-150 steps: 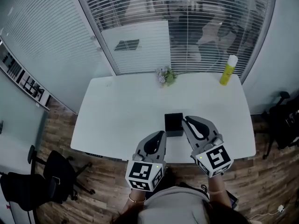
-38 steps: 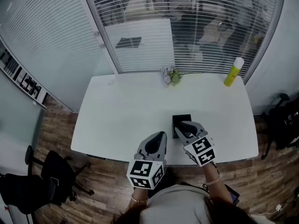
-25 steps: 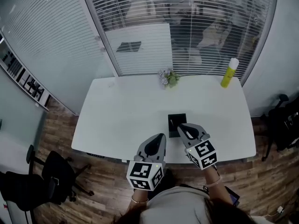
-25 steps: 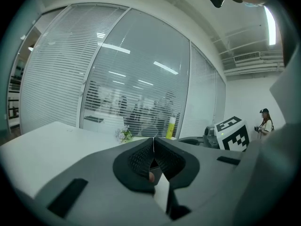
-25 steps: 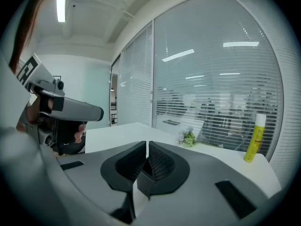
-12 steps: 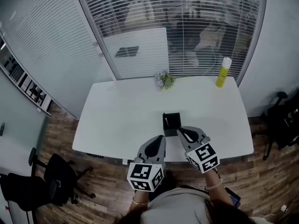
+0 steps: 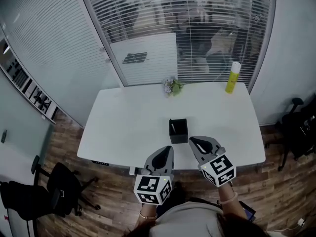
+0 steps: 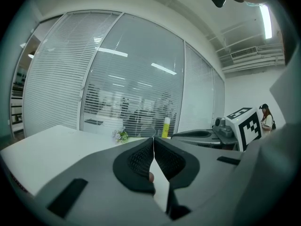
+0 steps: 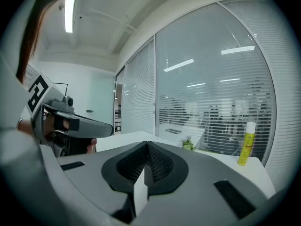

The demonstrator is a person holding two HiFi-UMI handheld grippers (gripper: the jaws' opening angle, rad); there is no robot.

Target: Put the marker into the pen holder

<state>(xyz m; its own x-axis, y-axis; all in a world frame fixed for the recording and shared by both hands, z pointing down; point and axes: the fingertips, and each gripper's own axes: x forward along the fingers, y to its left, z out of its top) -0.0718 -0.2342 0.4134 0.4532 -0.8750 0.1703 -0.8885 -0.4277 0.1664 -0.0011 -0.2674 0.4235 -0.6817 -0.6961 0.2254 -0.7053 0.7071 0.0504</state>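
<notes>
- The black pen holder (image 7: 180, 138) stands on the white tabletop (image 7: 123, 122), close to the near edge and about midway along it.
- The marker (image 7: 172, 128) is inside the holder. I see only a pale sliver of it, leaning against the left wall.
- My left claw (image 7: 168, 148) is pressed together with nothing between its tips. It hangs over the near edge of the tabletop, apart from the holder.
- My right claw (image 7: 193, 140) is pinched together too, and empty. It sits just off the holder's near right corner, not touching it.
- A yellow bottle (image 7: 232, 77) stands upright at the far right corner.
- A small bunch of flowers (image 7: 171, 86) lies at the middle of the far edge, well apart from both claws.
</notes>
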